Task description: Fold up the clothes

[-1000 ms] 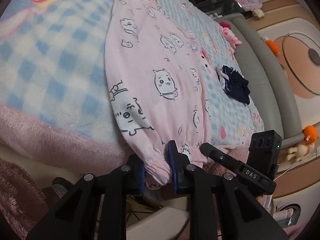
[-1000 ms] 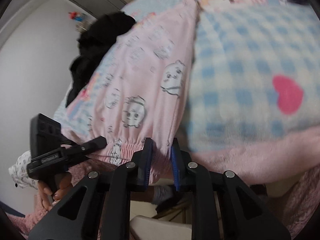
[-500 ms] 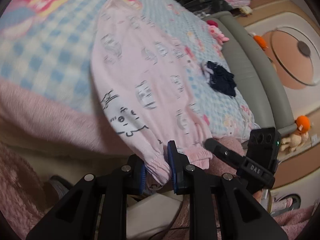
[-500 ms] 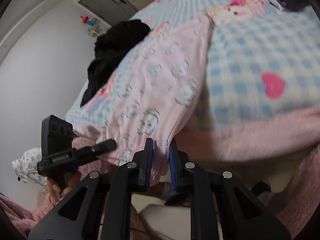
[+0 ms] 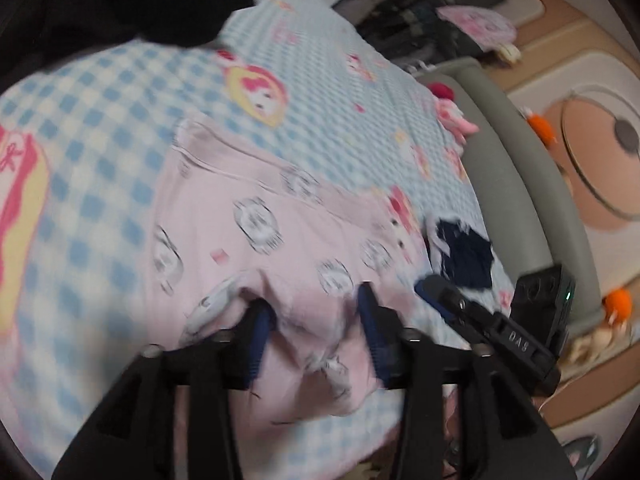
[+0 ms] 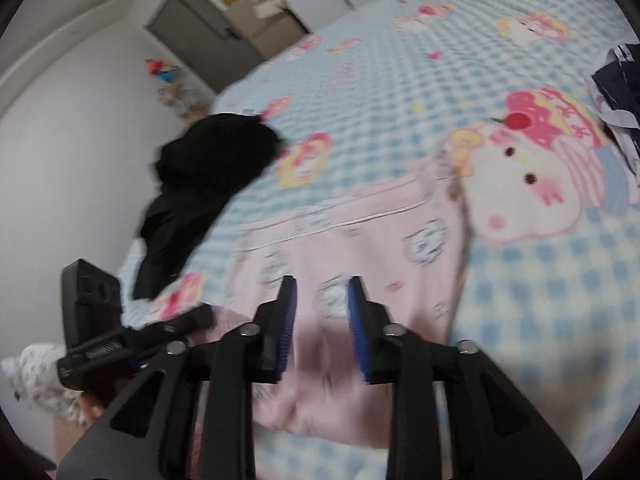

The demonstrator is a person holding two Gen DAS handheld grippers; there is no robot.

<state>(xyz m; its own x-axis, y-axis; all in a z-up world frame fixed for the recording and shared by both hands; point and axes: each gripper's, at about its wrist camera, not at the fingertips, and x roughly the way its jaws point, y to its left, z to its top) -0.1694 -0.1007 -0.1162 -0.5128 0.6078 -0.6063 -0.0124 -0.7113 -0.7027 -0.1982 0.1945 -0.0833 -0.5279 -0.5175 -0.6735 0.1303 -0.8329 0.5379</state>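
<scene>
A pink garment with cartoon prints lies on the blue checked blanket, its near end doubled over onto itself. My left gripper is open, its fingers straddling the bunched pink hem. My right gripper is open just above the same garment, with blurred pink cloth between and below its fingers. Each gripper shows in the other's view: the right one at the right, the left one at the left.
A black garment lies at the blanket's far left. A small navy garment lies at the right by the grey padded bed rail. Plush toys sit along the rail. A cupboard and white wall stand beyond the bed.
Both grippers carried the pink hem up and forward over the bed, folding the garment onto itself. Both jaws then opened and let go of the cloth.
</scene>
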